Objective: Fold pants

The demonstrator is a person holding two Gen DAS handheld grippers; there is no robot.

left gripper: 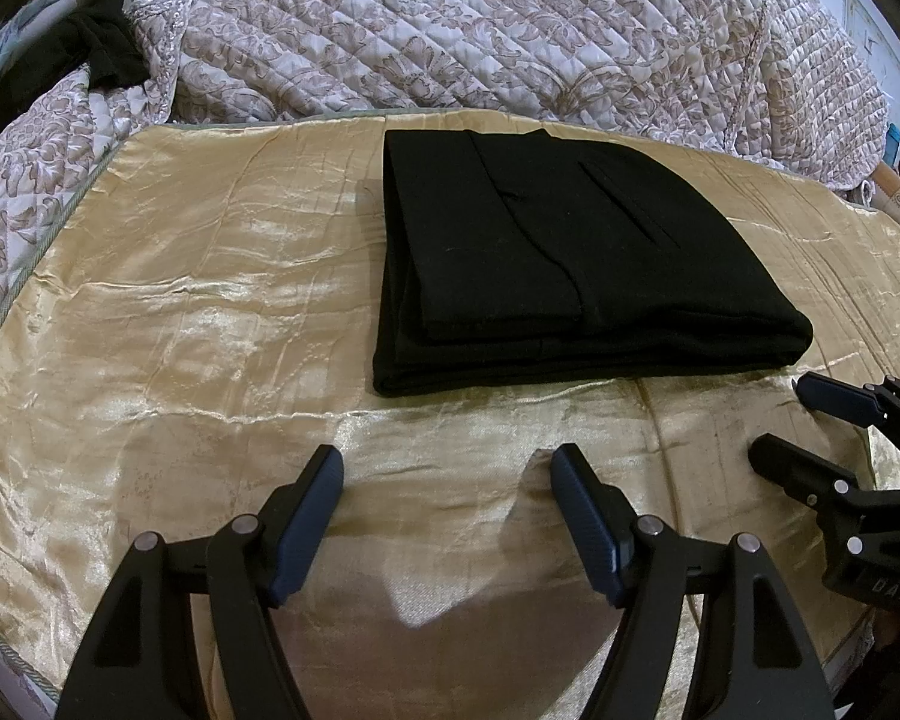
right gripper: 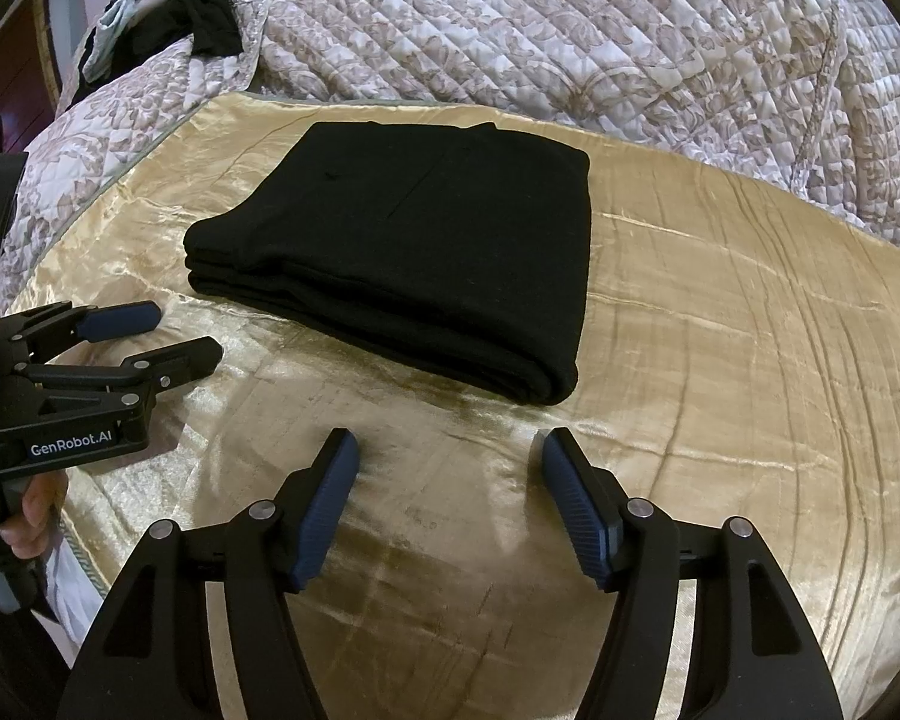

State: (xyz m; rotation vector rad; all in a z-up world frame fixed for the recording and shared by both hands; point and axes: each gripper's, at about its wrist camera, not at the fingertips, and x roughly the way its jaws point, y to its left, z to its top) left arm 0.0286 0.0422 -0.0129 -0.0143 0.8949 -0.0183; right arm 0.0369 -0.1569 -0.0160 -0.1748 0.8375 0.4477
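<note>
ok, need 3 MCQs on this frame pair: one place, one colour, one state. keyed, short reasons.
1. Where do the pants lie?
A. on the gold satin cloth
B. on the floral quilt
C. in the left tongs

2. What colour are the pants?
A. grey
B. black
C. blue

3. How do the right tongs stand?
A. shut on the pants
B. shut on nothing
C. open, holding nothing

Key: 1 A, the folded stack sits on the gold cloth, with the quilt behind it. 2 B, black in both views. 3 C, its fingers are spread, short of the pants.
</note>
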